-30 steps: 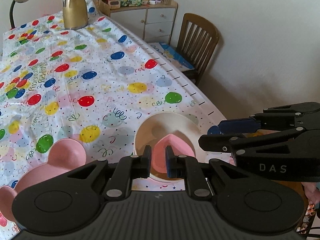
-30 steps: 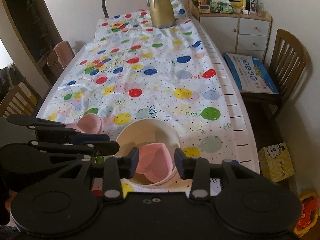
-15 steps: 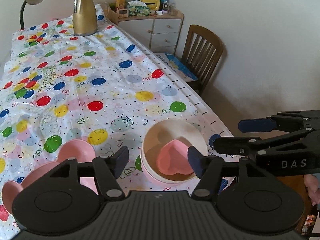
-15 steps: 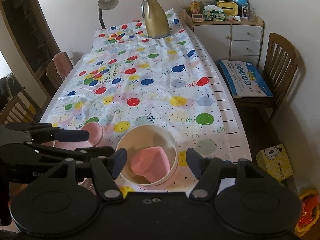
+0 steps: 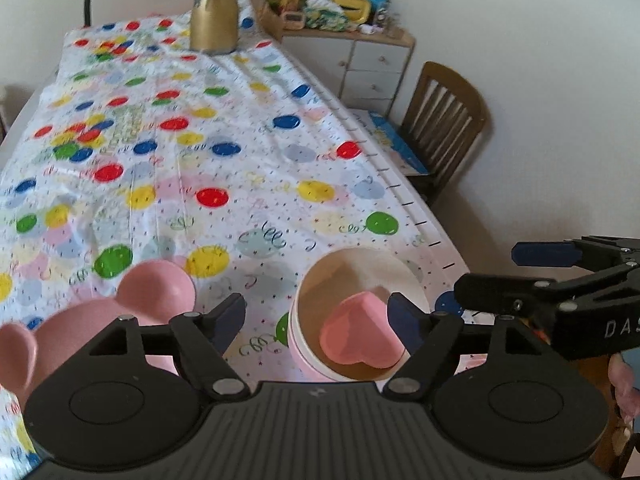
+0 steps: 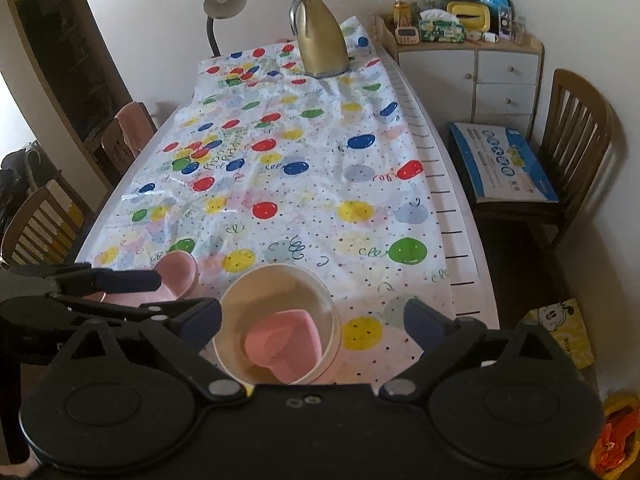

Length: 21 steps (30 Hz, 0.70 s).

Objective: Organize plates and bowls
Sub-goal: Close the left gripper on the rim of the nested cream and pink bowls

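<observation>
Heart dish: pink, heart-shaped, seen lying tilted inside the cream bowl; nothing is gripping it.
Cream bowl: round, set at the near edge of the tabletop, right of centre; a pink rim is seen under its base, so it is nested in a pink bowl.
Mouse-ear plate: pink, with round ear cups; placed at the near left corner of the tabletop, apart from the cream bowl. One ear cup is seen in the right wrist view just left of the bowl.
Left gripper: fingers held wide apart, nothing between them; held above the near tabletop edge, with the right-hand finger overlapping the cream bowl in view. Contact cannot be told.
Right gripper: fingers held wide apart, empty; the cream bowl is framed between them from above. In the left wrist view it is seen side-on at the right, off the tabletop edge.
Tabletop: covered with a white cloth printed with coloured balloons.
Gold jug: stood upright at the far end of the tabletop.
Desk lamp: at the far left corner, head turned toward the cameras.
Cabinet: white drawers by the far wall, top cluttered with small items.
Chair: wooden, right of the tabletop, with a blue-and-white flat box laid on the seat.
</observation>
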{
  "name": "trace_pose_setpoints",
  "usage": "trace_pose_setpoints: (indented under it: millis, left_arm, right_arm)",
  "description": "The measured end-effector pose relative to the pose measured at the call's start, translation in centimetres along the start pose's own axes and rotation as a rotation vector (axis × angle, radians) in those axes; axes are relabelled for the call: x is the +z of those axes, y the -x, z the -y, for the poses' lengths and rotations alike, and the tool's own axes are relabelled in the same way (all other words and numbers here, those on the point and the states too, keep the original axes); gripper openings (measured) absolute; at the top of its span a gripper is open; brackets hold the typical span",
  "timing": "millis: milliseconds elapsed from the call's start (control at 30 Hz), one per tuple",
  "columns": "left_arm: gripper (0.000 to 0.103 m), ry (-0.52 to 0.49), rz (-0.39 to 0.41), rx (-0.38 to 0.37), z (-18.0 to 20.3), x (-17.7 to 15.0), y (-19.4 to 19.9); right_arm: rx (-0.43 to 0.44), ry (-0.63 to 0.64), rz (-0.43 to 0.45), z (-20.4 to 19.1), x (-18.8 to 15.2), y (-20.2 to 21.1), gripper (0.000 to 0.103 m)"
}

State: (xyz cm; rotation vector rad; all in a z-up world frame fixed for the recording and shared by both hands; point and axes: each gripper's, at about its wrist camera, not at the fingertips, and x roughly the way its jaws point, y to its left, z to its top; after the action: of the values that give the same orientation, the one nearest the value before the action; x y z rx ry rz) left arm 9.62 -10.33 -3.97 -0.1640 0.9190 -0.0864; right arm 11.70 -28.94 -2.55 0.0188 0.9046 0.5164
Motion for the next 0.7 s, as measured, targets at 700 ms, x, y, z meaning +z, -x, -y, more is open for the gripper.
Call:
trace_pose_setpoints:
  millis: [700]
  left_arm:
    - [0.078,0.176,-0.124,0.085,0.2,-2.1,-6.0]
  right_arm:
    - [0.033,-0.023,-0.194,3.1,0.4,-7.7,0.085]
